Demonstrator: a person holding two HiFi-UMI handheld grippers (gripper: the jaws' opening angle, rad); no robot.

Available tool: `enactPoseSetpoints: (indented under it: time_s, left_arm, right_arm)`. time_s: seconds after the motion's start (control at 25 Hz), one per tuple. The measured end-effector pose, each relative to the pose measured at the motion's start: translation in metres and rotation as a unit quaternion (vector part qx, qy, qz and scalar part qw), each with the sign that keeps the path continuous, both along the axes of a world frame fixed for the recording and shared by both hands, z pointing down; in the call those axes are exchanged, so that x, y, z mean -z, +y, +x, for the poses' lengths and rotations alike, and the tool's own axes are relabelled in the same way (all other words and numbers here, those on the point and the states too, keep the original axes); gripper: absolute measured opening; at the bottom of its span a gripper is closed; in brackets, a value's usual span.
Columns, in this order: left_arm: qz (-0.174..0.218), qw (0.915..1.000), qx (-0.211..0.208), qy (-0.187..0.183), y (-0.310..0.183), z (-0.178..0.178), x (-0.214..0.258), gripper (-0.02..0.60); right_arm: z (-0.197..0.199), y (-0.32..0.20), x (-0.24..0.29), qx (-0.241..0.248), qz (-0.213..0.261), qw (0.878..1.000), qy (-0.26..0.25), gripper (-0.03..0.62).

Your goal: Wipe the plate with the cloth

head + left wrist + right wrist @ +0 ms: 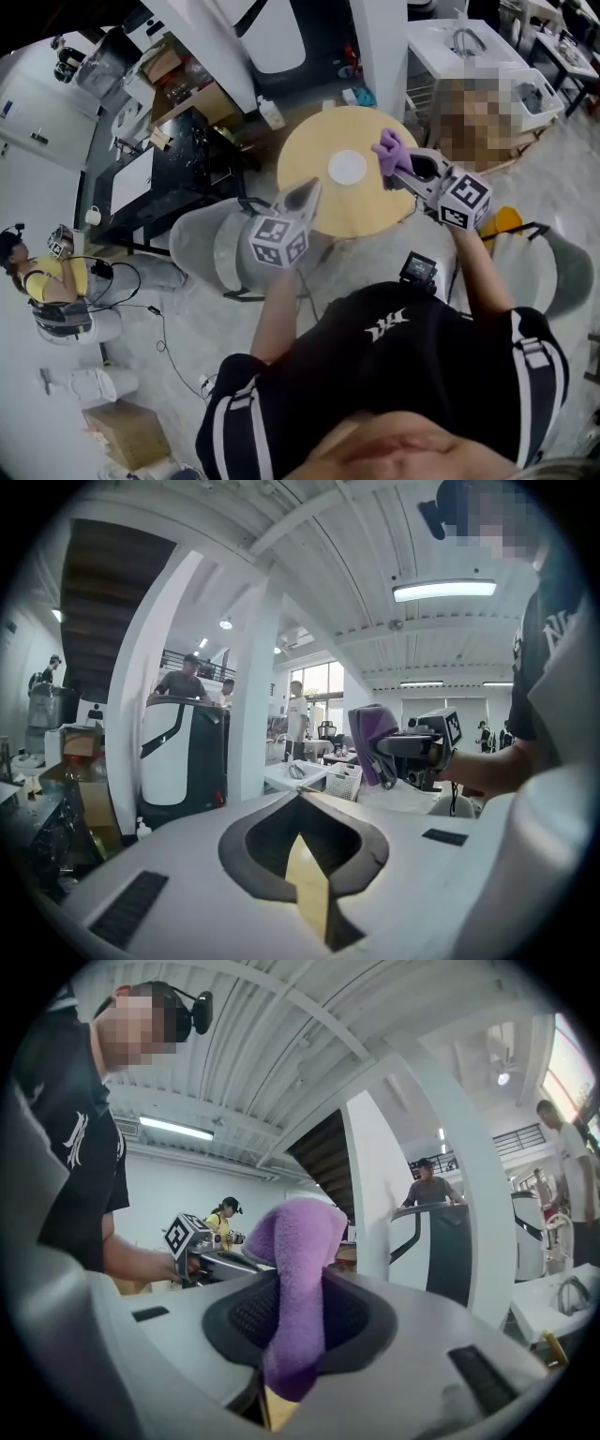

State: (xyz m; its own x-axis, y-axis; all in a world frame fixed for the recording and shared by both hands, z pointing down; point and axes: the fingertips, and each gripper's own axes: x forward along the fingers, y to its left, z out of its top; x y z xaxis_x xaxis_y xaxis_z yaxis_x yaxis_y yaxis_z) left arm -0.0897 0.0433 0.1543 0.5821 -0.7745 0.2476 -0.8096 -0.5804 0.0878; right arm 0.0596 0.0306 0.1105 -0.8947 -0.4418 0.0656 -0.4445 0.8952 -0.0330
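From the head view, we see our left claw (310, 191) over the near edge of the round yellow table (309, 150). Its tip is closed to a point. The white plate (347, 168) lies flat on the table, between our two claws. It is a little ahead of the left claw and just beside the tip of the right claw (392, 171). The right claw holds the purple cloth (391, 150), which sticks up from its tip. The cloth is near the plate, but we cannot tell if it touches it.

In the left gripper view, the left claw's jaws are pressed together with nothing between them. Up ahead and to the right is the right claw (382, 758) with the cloth (371, 738) bunched at its tip.

In the right gripper view, the right claw's jaws pinch the cloth (298, 1269). It stands up tall between them, and its top flops over. The left claw (246, 1264) is off to the left, well apart from the cloth.
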Motion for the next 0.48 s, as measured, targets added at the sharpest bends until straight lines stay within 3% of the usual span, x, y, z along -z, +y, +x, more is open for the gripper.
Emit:
enactPoseSetpoints:
  time_s: [0.24,0.48]
  left_arm:
    - [-0.015,0.9998,0.001,0.011,-0.002,-0.011,-0.01,0.012]
    - [0.0,0.9998,-0.008,0.019,-0.008,-0.021,0.0,0.012]
  right_arm:
    - [-0.01,0.002,-0.009,0.002,-0.008,1.0,0.005,0.091]
    - [-0.012,-0.006,0.0,-0.019,0.007,1.0,0.0,0.091]
